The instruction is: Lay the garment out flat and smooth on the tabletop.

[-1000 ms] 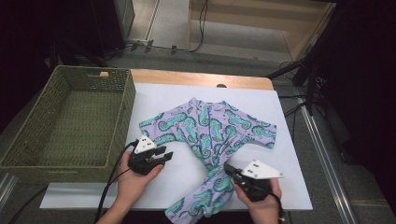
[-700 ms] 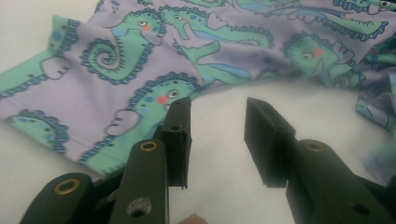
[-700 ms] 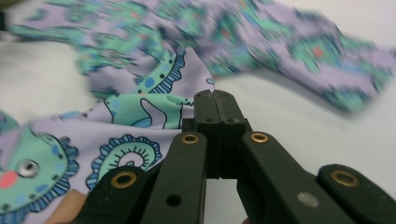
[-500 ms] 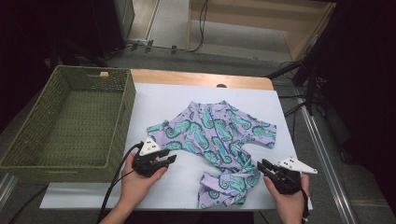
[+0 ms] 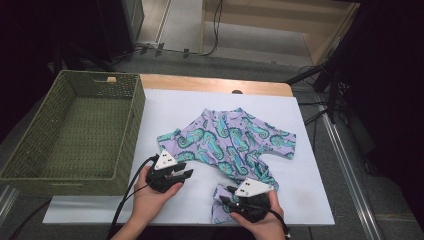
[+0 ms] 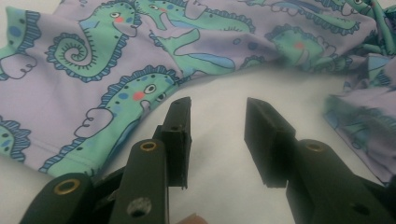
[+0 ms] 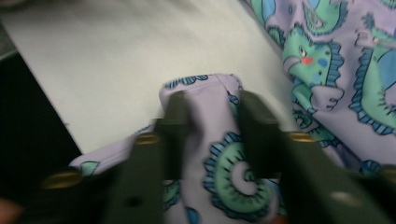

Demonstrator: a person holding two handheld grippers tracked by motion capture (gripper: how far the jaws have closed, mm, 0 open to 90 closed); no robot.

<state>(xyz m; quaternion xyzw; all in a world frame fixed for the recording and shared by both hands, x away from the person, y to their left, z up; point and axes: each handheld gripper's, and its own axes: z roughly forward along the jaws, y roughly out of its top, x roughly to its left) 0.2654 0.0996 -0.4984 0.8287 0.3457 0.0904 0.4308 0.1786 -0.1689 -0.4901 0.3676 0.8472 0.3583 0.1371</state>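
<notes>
From the high view, a lilac shirt [image 5: 235, 142] printed with green seahorses is lying spread on the white sheet [image 5: 165, 107] covering the bench, well to the right of the green woven basket [image 5: 45, 172]. The shirt's lower end is bunching into a narrow strip that is running down toward the near edge, and the very end of that strip is disappearing beneath the right gripper [image 5: 226, 201]. The grey plate on that gripper is covering its jaws, so the grip itself is hard to read from here. The left gripper [image 5: 186, 173] is hovering over bare sheet just left of the shirt, between it and the basket.

In the left gripper view, the left gripper [image 6: 218, 125] is standing partly open, with nothing but white sheet between the jaws. The shirt [image 6: 140, 56] is lying beyond and beside the tips, its hem near one jaw; whether they are touching I cannot tell. The shirt's right side is blurring into soft folds.

In the right gripper view, everything is smeared by motion. The right gripper [image 7: 210, 105] is pinching a raised fold of the shirt [image 7: 208, 121], its jaws having just been closing on the cloth. The fold's lower part is cut off at the frame's bottom.
</notes>
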